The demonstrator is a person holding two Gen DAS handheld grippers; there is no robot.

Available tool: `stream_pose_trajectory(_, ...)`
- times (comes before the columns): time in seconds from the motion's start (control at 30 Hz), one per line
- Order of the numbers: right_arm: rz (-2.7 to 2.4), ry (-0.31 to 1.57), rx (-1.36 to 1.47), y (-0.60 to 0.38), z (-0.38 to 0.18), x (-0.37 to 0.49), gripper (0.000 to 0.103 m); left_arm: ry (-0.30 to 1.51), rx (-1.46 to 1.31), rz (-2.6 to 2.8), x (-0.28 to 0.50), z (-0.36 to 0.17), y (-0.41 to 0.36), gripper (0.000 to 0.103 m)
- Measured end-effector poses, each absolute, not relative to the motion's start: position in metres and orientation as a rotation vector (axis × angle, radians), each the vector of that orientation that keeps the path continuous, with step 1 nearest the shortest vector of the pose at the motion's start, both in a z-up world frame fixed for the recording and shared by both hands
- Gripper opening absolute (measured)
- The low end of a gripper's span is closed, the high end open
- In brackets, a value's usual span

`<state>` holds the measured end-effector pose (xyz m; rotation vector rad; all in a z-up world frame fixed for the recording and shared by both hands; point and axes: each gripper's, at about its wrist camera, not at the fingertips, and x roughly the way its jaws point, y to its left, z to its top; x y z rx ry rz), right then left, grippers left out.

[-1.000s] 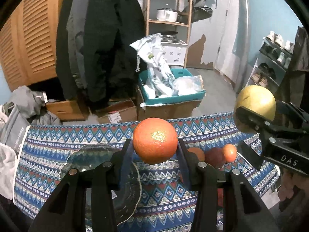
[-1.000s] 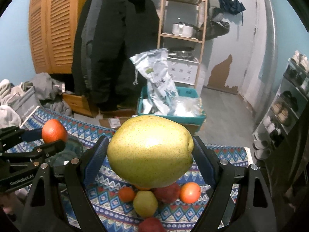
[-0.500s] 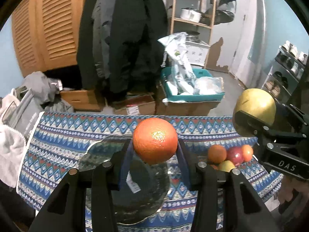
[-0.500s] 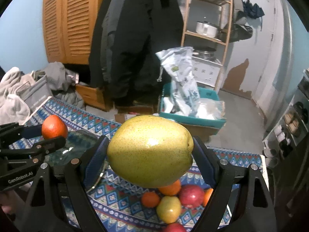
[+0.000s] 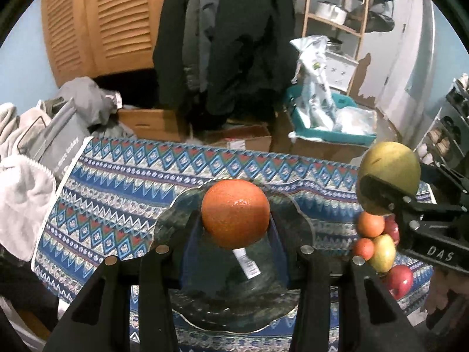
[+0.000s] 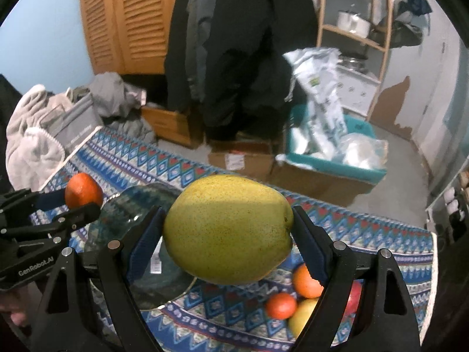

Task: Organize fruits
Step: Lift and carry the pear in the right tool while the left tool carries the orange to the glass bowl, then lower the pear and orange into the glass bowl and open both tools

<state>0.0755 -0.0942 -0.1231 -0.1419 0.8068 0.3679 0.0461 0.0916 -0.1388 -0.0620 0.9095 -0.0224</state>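
My left gripper (image 5: 234, 231) is shut on an orange (image 5: 235, 213) and holds it above a dark glass plate (image 5: 173, 226) on the patterned cloth. My right gripper (image 6: 228, 234) is shut on a big yellow-green pear (image 6: 228, 228), held above the cloth to the right of the plate (image 6: 126, 205). The pear (image 5: 390, 173) also shows at the right of the left wrist view, and the orange (image 6: 83, 189) at the left of the right wrist view. A pile of loose fruit lies on the cloth at the right: small oranges (image 5: 370, 224), a yellow apple (image 5: 382, 252), a red apple (image 5: 400, 277).
The table wears a blue patterned cloth (image 5: 117, 176). Grey and white clothes (image 5: 26, 182) are heaped at its left end. Behind it are cardboard boxes (image 5: 237, 138), a teal bin with bags (image 5: 331, 126), hanging coats and a wooden shelf.
Both grippers have swung left with their fruit. The plate now lies right under the orange, and the fruit pile has slid to the right of both views.
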Motion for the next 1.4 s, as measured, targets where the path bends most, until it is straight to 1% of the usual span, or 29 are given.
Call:
stream_pose_trajectory(0.33,0.437,0.935,-0.178,-0.054,-0.170,0.091,0.085,1.031,-0.056,0.033,0.051,-0.184,0.114,0.046)
stream_pose_trajectory(0.7,0.476,1.064,-0.220,-0.030,-0.218,0.100,0.085,1.160,-0.072,0.065,0.056,-0.225,0.125,0.046)
stream_pose_trajectory(1.1,0.477,1.122,-0.266,-0.022,-0.241,0.101,0.085,1.256,-0.073,0.084,0.056,-0.252,0.128,0.046)
stream_pose_trajectory(1.2,0.477,1.125,-0.267,-0.022,-0.241,0.102,0.086,1.262,-0.072,0.093,0.056,-0.254,0.130,0.050)
stream_pose_trajectory(1.27,0.479,1.127,-0.264,-0.022,-0.241,0.102,0.086,1.261,-0.068,0.096,0.057,-0.254,0.130,0.068)
stream_pose_trajectory(1.3,0.480,1.117,-0.257,-0.022,-0.240,0.101,0.085,1.256,-0.065,0.098,0.057,-0.254,0.130,0.070)
stream_pose_trajectory(1.4,0.474,1.098,-0.239,-0.025,-0.233,0.103,0.085,1.267,-0.055,0.096,0.055,-0.256,0.129,0.070)
